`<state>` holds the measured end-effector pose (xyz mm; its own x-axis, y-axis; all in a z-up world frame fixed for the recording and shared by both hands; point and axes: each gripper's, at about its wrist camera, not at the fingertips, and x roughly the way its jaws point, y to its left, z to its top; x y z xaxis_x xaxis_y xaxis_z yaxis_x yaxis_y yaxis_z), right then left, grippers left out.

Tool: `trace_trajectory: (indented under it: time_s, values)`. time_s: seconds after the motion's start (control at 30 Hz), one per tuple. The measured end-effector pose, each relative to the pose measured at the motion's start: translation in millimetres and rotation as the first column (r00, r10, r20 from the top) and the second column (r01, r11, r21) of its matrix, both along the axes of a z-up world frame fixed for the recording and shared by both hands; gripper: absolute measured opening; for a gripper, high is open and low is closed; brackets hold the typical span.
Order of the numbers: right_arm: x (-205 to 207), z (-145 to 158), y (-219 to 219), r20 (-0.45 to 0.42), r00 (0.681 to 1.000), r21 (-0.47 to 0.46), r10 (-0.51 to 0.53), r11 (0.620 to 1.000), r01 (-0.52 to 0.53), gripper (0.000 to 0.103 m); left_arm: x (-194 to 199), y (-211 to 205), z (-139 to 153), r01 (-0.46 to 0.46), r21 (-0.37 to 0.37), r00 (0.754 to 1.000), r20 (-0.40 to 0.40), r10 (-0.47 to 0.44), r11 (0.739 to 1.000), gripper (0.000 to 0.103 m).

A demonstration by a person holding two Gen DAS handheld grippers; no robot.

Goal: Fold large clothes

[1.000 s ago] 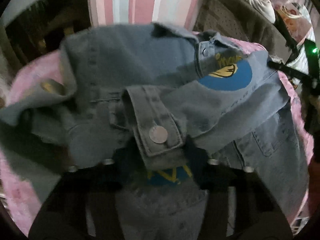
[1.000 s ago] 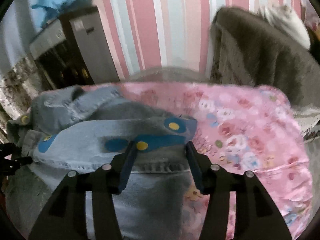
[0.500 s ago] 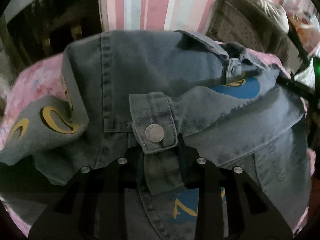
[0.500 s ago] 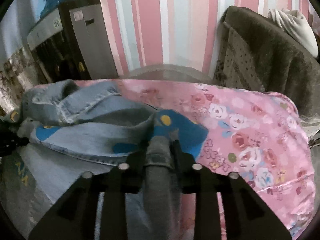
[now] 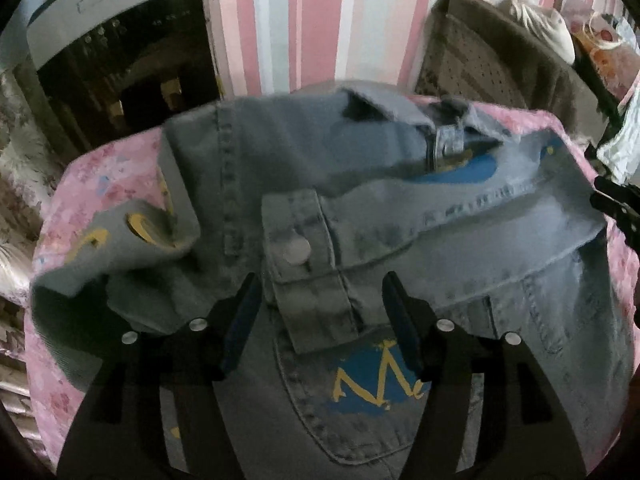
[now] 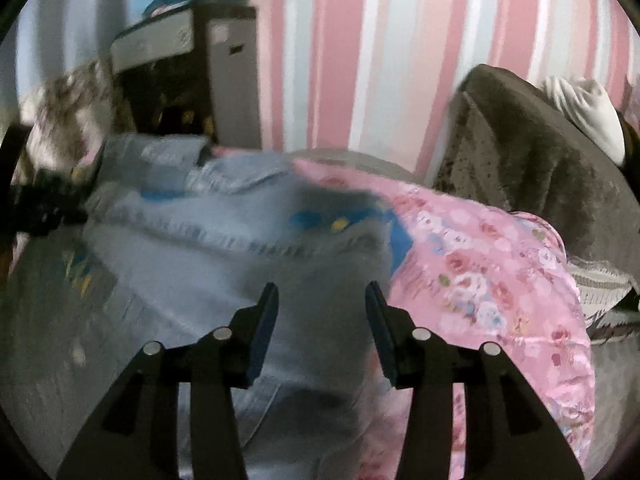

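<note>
— Both cuffs have been let go since a moment ago: the left gripper [image 5: 318,312] had its pads pinched on the buttoned cuff [image 5: 304,256], and now its jaws are opening, the cuff lying loose between them with a gap on each side. The right gripper [image 6: 322,320] had a roll of grey sleeve squeezed tight; its jaws are opening too, and the pads no longer press on the cloth.

— And the denim jacket [image 5: 400,208] itself?

— Spread over the pink flowered cover [image 5: 100,172], which shows to its left and right. From the left: a turned-back flap with yellow curls printed on it, then a stitched seam, the cuff with its metal snap [image 5: 297,249] folded across the chest, a blue patch with yellow lettering just below it, and another blue patch up by the collar.

— Anything you can't make out?

— The lettering, too blurred to read. In the right gripper's view the whole jacket [image 6: 192,240] is smeared by motion. The jacket's hem is cut off behind the fingers in both views, and the far right side sinks into shadow by the brown chair [image 5: 500,56].
</note>
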<state>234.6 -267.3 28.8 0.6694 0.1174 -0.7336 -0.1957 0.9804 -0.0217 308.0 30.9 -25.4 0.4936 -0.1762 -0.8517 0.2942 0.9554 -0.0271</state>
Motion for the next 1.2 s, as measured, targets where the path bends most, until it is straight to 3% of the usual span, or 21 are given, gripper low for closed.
trace_trajectory:
  time_s: [0.1, 0.2, 0.27, 0.43, 0.57, 0.63, 0.8, 1.0, 1.2]
  values:
    - [0.8, -21.7, 3.6, -0.048, 0.999, -0.05, -0.005, 0.999, 0.002, 0.044, 2.9, -4.3, -15.3, -0.011, 0.02, 0.999, -0.04, 0.012, 1.0, 0.063]
    - [7.1, -40.7, -5.6, -0.095, 0.995, 0.006, -0.003, 1.0, 0.003, 0.043, 6.8, -7.1, -26.7, -0.009, 0.037, 0.999, -0.052, 0.011, 0.999, 0.067]
    - [8.1, -42.6, -14.3, -0.096, 0.995, 0.065, -0.006, 0.998, 0.012, 0.043, 6.9, -7.5, -26.8, -0.007, 0.038, 0.999, -0.049, 0.009, 0.999, 0.069]
    - [-1.3, -25.6, -20.0, -0.055, 0.998, 0.109, -0.018, 0.994, 0.024, 0.048, 4.8, -1.8, -22.3, -0.021, 0.015, 0.999, -0.029, 0.021, 1.0, 0.069]
    - [-15.2, -0.7, -21.2, 0.019, 0.998, 0.132, -0.065, 0.989, 0.062, 0.09, -7.2, 4.7, -6.8, -0.05, 0.003, 0.999, 0.021, 0.049, 0.999, 0.083]
    - [-21.5, 6.8, -22.5, 0.03, 0.995, 0.12, -0.092, 0.989, 0.088, 0.094, -18.0, 11.9, 4.6, -0.065, -0.009, 0.996, 0.057, 0.066, 0.998, 0.087]
    - [-38.0, 7.8, -22.3, 0.065, 0.985, 0.065, -0.16, 0.986, 0.156, 0.099, -47.8, 44.1, 18.7, -0.113, -0.029, 0.989, 0.098, 0.115, 0.993, 0.095]
    - [-54.5, 6.1, -21.3, 0.117, 0.966, -0.012, -0.229, 0.973, 0.232, 0.099, -85.5, 93.0, 16.4, -0.176, 0.029, 0.978, 0.118, 0.171, 0.984, 0.095]
    - [-54.5, 1.8, -24.3, 0.091, 0.965, 0.037, -0.245, 0.969, 0.242, 0.099, -112.4, 139.8, 5.9, -0.225, -0.001, 0.972, 0.069, 0.224, 0.974, 0.095]
